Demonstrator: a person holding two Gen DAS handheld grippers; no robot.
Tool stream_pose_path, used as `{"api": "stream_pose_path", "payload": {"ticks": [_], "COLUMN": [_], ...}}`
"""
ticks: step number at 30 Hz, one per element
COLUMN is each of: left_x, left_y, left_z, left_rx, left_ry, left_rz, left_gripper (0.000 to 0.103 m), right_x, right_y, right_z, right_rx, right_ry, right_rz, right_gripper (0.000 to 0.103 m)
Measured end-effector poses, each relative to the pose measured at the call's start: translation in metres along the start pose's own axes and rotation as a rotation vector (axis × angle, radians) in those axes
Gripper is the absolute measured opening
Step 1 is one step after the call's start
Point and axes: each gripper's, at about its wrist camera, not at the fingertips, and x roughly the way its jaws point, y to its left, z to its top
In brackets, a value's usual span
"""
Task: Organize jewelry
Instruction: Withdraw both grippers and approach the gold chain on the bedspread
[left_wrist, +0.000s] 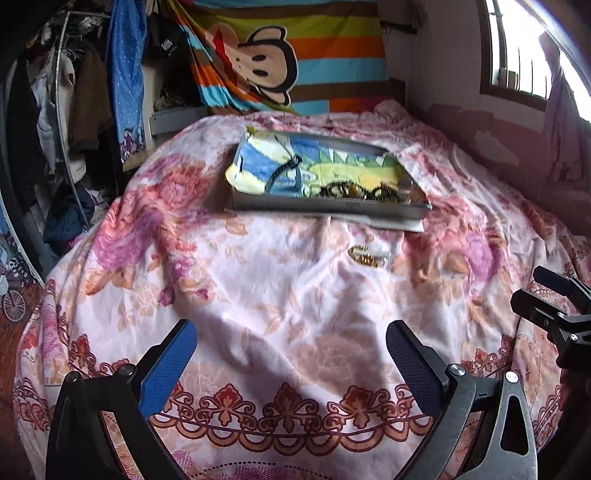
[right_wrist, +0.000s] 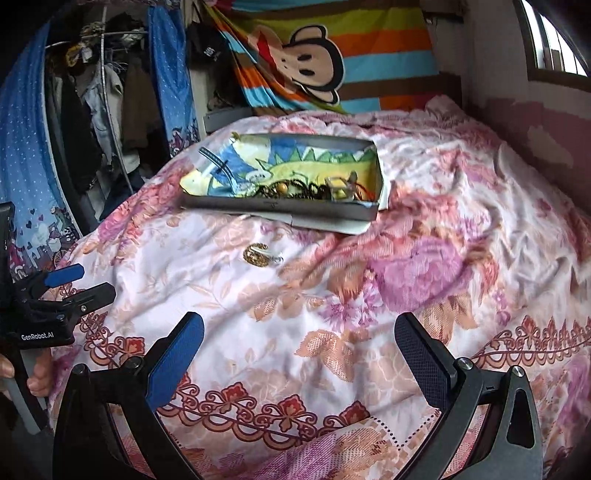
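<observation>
I hold both the left gripper (left_wrist: 291, 350) and right gripper (right_wrist: 299, 343) wide and empty above the floral bedspread (left_wrist: 258, 302), the gold brooch (left_wrist: 369, 255) lying crosswise ahead, short of the jewelry-filled tin tray (left_wrist: 325, 206), neither gripper clearly nearer.

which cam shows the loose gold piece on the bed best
Right wrist: the gold piece lies nearer the centre there, its round shape and clear loop distinct. Left wrist shows the same piece smaller and flatter, before the tray.

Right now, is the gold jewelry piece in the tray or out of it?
Out. The gold jewelry piece lies alone on the floral bedspread, in front of the tray, apart from it.
</observation>
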Motion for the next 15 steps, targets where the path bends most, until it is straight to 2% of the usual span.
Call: {"api": "stream_pose_path", "payload": {"ticks": [4, 15], "left_x": [0.012, 0.054], "left_y": [-0.001, -0.012], "left_z": [0.005, 0.028], "left_rx": [-0.002, 0.028], "left_ry": [0.028, 0.081], "left_rz": [-0.004, -0.042], "left_gripper": [0.103, 0.103], "right_x": [0.013, 0.045], "right_y": [-0.007, -0.021], "right_z": [0.007, 0.028], "right_rx": [0.005, -0.029], "right_ry": [0.028, 0.057], "right_rz": [0.007, -0.047], "right_gripper": [0.102, 0.102]}}
